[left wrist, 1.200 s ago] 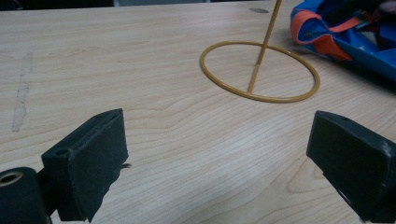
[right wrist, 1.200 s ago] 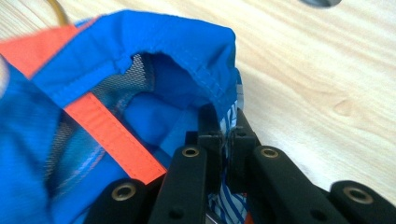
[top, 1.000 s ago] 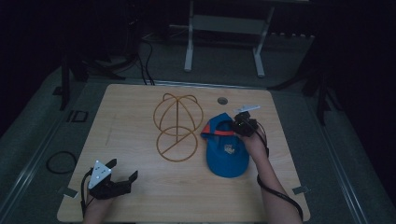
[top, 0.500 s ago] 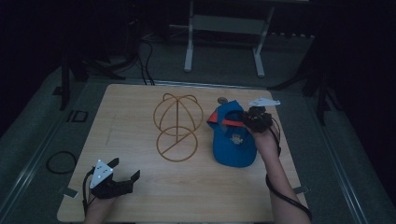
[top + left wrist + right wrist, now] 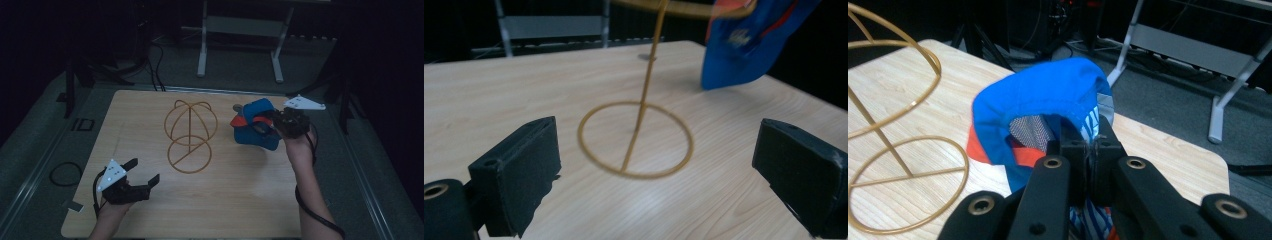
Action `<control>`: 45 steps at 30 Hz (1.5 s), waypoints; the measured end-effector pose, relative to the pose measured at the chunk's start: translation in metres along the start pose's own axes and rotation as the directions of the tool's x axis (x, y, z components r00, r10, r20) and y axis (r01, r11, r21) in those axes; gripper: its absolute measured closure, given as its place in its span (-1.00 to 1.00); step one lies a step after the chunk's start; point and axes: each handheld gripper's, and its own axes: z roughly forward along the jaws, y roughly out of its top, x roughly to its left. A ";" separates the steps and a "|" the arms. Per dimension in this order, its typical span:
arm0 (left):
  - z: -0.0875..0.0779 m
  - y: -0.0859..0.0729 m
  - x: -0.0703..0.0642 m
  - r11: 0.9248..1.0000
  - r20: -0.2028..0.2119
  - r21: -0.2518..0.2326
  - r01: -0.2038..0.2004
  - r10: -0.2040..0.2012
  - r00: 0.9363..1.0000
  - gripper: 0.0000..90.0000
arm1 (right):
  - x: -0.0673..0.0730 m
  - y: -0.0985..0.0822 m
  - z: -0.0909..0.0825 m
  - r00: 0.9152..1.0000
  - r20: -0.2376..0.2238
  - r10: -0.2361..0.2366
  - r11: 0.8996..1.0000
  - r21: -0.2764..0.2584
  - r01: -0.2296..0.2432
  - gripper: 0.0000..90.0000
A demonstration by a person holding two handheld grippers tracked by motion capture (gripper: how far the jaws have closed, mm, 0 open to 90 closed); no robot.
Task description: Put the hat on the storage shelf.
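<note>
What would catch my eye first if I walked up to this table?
Most likely the bright blue cap, lifted off the wooden table at its right side and pinched in the right gripper, whose black fingers are shut on the fabric. Next comes the golden wire stand at the table's middle, a round base with a dome-shaped frame above. At the near left, the left gripper has its fingers open and holds nothing.

Both grippers black. Left gripper (image 5: pixel 145 171): grey three-cornered plate on top with small white dots; two blocky flat-faced pads (image 5: pixel 519 170), a round hole in the near corner of one. Right gripper (image 5: pixel 1090 145): same grey plate; brass-ringed screw holes along its jaw arms. Black cable trails from each gripper, the right one looping under the forearm. Forearms bare, no sleeves.
</note>
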 end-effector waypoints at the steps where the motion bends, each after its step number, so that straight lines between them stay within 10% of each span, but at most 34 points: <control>1: -0.001 0.009 -0.002 1.000 0.012 -0.004 -0.003 0.003 1.000 -0.88 | -0.001 0.001 -0.002 1.000 0.001 0.001 1.000 -0.003 -0.001 0.95; 11: 0.008 0.085 -0.022 0.996 0.078 -0.035 -0.083 0.085 0.993 -0.87 | 0.002 0.021 -0.023 1.000 0.015 -0.024 0.997 -0.068 0.025 0.96; 26: 0.059 0.186 -0.080 0.975 0.183 -0.051 -0.215 0.221 0.958 -0.85 | 0.015 0.044 -0.052 0.998 -0.010 -0.060 0.988 -0.146 0.058 0.96; 39: 0.138 0.223 -0.135 0.951 0.281 -0.002 -0.309 0.297 0.913 -0.67 | 0.024 0.046 -0.062 0.996 -0.038 -0.074 0.983 -0.171 0.067 0.96; 45: 0.166 0.225 -0.154 0.936 0.260 0.046 -0.348 0.326 0.909 -0.41 | 0.026 0.047 -0.063 0.995 -0.050 -0.087 0.983 -0.168 0.077 0.96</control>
